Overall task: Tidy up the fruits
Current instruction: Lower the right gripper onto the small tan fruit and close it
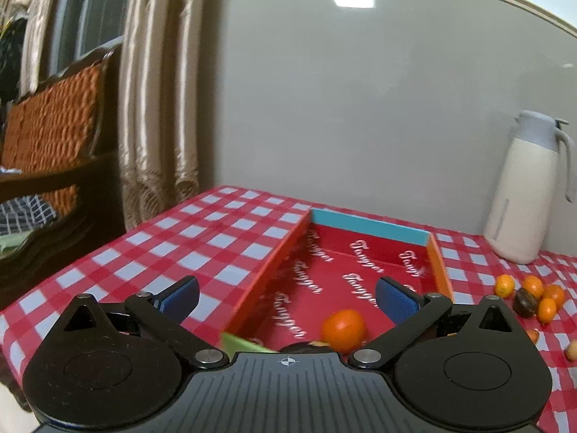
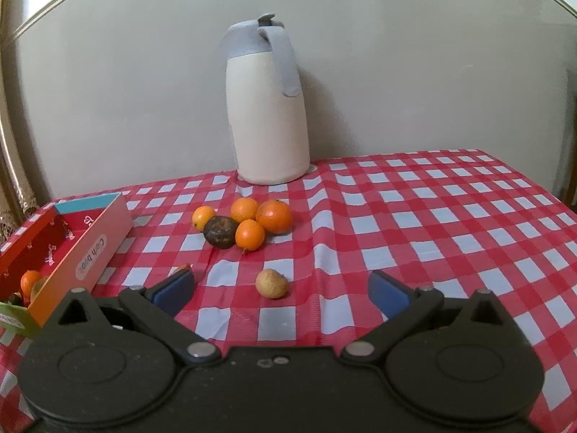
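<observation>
Our left gripper [image 1: 286, 294] gapes empty above the box [image 1: 371, 229]; the right gripper [image 2: 280, 290] gapes too. We judge the longan [image 2: 271, 283] light, round, brittle-shelled: pinch its middle gently.

In the left wrist view the box [image 1: 364, 231] has its near end hidden behind the gripper body, and a dark thing [image 1: 301, 347] beside the orange [image 1: 343, 329] shows only its top, too little to name. The box's left wall is smeared by blur. In the right wrist view, the left picture edge cuts the box [image 2: 90, 249], and its wall half hides the fruit [image 2: 30, 283] inside.
</observation>
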The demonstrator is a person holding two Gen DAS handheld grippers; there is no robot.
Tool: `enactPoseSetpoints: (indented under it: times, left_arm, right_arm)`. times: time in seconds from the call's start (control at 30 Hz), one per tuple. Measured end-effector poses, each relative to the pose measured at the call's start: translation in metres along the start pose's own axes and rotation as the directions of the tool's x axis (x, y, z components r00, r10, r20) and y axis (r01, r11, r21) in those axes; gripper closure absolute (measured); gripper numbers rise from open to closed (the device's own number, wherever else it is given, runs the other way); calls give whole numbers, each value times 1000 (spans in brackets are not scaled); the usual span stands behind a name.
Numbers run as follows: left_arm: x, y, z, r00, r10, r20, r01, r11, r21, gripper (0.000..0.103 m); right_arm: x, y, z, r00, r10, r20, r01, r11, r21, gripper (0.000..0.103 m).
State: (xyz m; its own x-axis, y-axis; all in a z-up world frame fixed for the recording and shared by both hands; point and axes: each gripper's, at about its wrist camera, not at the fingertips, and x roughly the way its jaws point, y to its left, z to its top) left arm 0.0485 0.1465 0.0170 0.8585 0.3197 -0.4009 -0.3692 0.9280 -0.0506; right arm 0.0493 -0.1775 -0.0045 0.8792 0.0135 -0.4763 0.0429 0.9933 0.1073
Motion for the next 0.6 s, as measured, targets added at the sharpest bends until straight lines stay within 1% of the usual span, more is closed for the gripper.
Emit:
enactPoseSetpoints:
  times: [0.13,0.27,0.4,0.47,0.53,0.6]
  left_arm:
    - [2,13,-1,1000,15,-8,-15,1000,-22,0]
    - [6,20,-1,1000,22,-20,-23,999,-33,0]
    - [12,26,-2,999,22,-49,-25,998,-61,0]
    - [15,27,-3,998,26,-56,-30,997,-66,0]
    - [16,26,-4,998,28,-59,-32,997,-65,0]
    - [17,24,-4,998,25,-59,-29,998,-64,0]
  right_arm:
    - [7,1,1,1000,3,-10,-3,1000,-7,1]
    - [16,3,2,1000,13,-23,-13,1000,-9,8]
    - [26,5,3,999,8,-40,-9,1000,-21,12]
    - [31,5,4,998,20,-52,-21,1000,-23,24]
    - [36,4,6,997,34,-63,-36,999,-23,26]
    - [43,5,9,997,28,-74,-31,998,-46,27]
